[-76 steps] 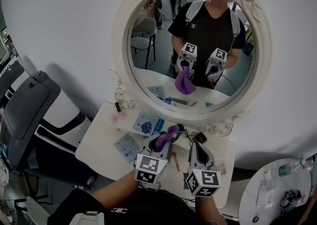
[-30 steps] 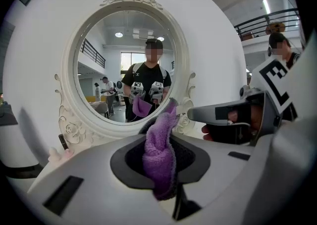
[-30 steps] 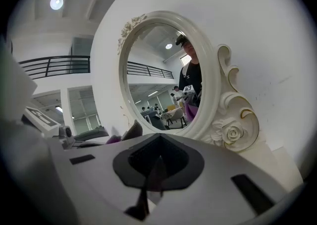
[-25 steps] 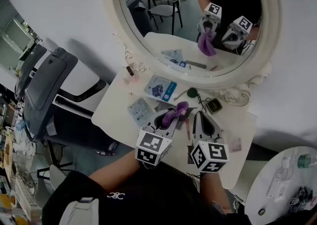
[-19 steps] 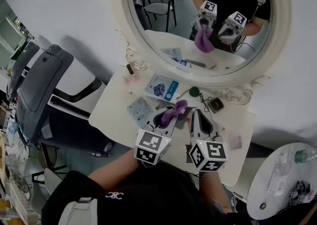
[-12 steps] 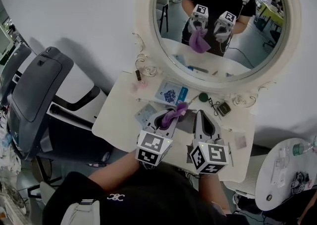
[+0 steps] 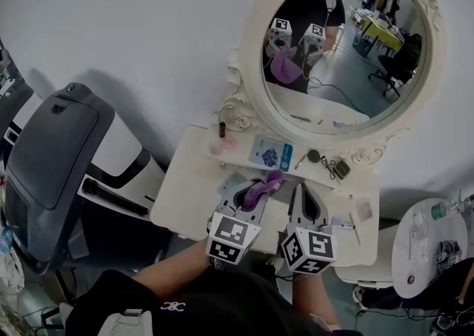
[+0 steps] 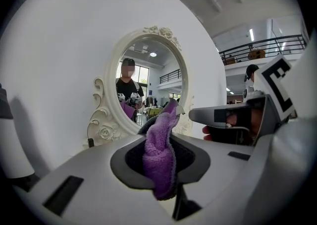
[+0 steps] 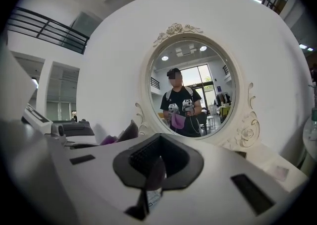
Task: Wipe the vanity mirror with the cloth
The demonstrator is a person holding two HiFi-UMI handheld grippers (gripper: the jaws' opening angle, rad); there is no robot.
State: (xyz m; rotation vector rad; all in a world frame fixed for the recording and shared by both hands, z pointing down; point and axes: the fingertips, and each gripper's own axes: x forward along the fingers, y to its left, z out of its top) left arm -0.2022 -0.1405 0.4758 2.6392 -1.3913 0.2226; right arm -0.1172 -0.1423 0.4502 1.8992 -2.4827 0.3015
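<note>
cloth [image 8: 159, 159]: purple, pinched between the jaws of the left gripper [image 7: 255, 192]; one end is stood up past the tips, the other is hung below them
left jaws: clamped on the cloth, no gap seen beside it
right gripper [image 9: 154, 172]: jaws pressed together, nothing held between them; it is kept just beside the left gripper, over the table
key relation: vanity mirror [image 7: 348, 46] is placed ahead of and above the cloth, well apart from it, off to the right in the head view; no contact with the glass yet
mirror axis: oval glass is stood upright against the wall, long axis judged vertical, ornate white frame around it
nearer arm: both grippers are held about level in front of the glass; the wipe is judged to fall to the left one, since the cloth is carried there
next move, judged: cloth is to be lifted up and forward until it is pressed on the glass
surface: white table [image 7: 185, 201] under the mirror, scattered with a blue packet [image 7: 270, 154] and small items too small to be named
room: white curved wall behind; dark grey chair [image 7: 44, 157] at the left; round side table [image 7: 426, 253] with bottles at the right
</note>
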